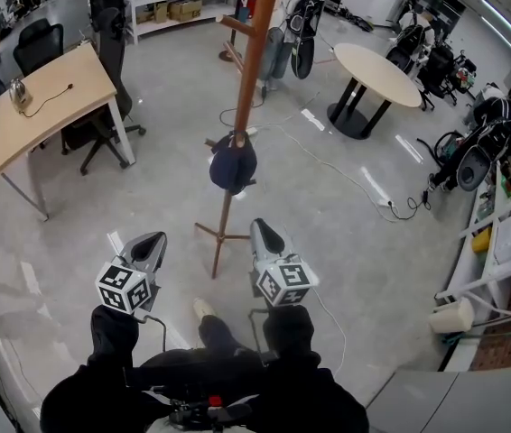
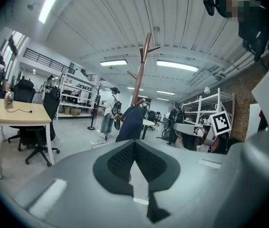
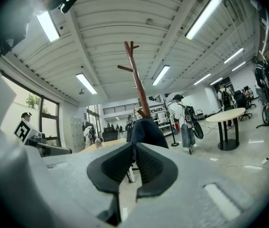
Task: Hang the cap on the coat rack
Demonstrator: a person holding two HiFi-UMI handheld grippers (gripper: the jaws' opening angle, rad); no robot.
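Note:
A dark navy cap (image 1: 233, 165) hangs on a low peg of the brown wooden coat rack (image 1: 254, 61), straight ahead of me. Both grippers are held back from it with bare floor in between. My left gripper (image 1: 153, 240) sits below and left of the cap, my right gripper (image 1: 263, 227) below and slightly right. In the left gripper view the cap (image 2: 130, 122) shows just beyond the left gripper (image 2: 134, 144), whose pads meet with nothing between them. The right gripper (image 3: 134, 146) looks the same, pads together and empty, with the cap (image 3: 148, 132) and rack pole (image 3: 137, 80) behind.
A wooden desk (image 1: 48, 97) with an office chair (image 1: 106, 70) stands at the left, a round table (image 1: 377, 72) at the back right. Cables (image 1: 364, 183) trail across the floor. Shelving (image 1: 499, 242) lines the right side. A person with a backpack (image 3: 184, 118) walks in the background.

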